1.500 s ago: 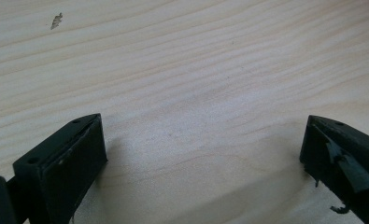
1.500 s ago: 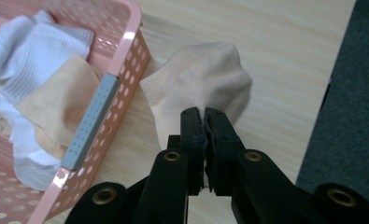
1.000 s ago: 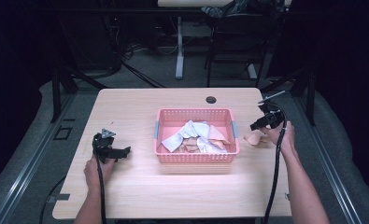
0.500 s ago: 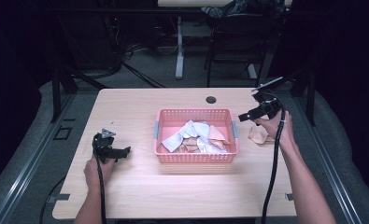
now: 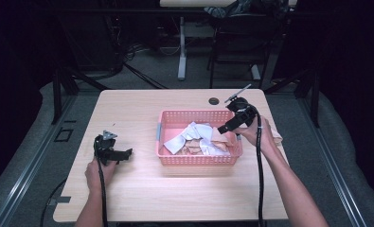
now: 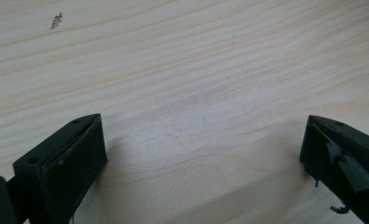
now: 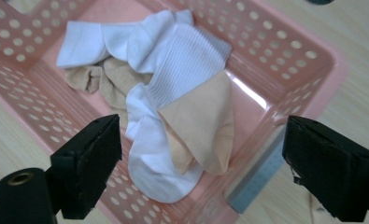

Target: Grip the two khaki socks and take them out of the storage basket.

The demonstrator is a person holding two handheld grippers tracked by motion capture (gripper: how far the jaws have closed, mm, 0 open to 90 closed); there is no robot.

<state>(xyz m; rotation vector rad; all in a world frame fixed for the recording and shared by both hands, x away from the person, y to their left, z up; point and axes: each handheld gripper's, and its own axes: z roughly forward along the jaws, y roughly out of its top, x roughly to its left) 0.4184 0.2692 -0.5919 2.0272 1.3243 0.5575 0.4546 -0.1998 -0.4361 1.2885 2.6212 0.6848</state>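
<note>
A pink perforated basket (image 5: pixel 167 157) stands mid-table and holds white socks (image 5: pixel 197 133) and beige socks (image 5: pixel 218 136) in a heap. My right gripper (image 5: pixel 226 127) hovers over the basket's right end, open. Its jaws have just been opening and nothing is between them. In the right gripper view the right gripper (image 7: pixel 201 172) frames a white ribbed sock (image 7: pixel 173 70) and a beige sock (image 7: pixel 205 121) lying below in the basket (image 7: pixel 285 51). One beige sock (image 5: pixel 275 137) lies on the table right of the basket, behind the right hand. My left gripper (image 5: pixel 126 155) rests open on the wood, its jaws (image 6: pixel 201 158) wide over bare tabletop (image 6: pixel 182 70).
A small black round fitting (image 5: pixel 214 100) sits near the table's far edge. Beyond the table are a chair, metal legs and cables on a dark floor. Bare wood lies in front of the basket and to its left.
The right gripper let go of the beige sock on the table right of the basket, opened, and moved left and up over the basket. The left gripper stayed still.
</note>
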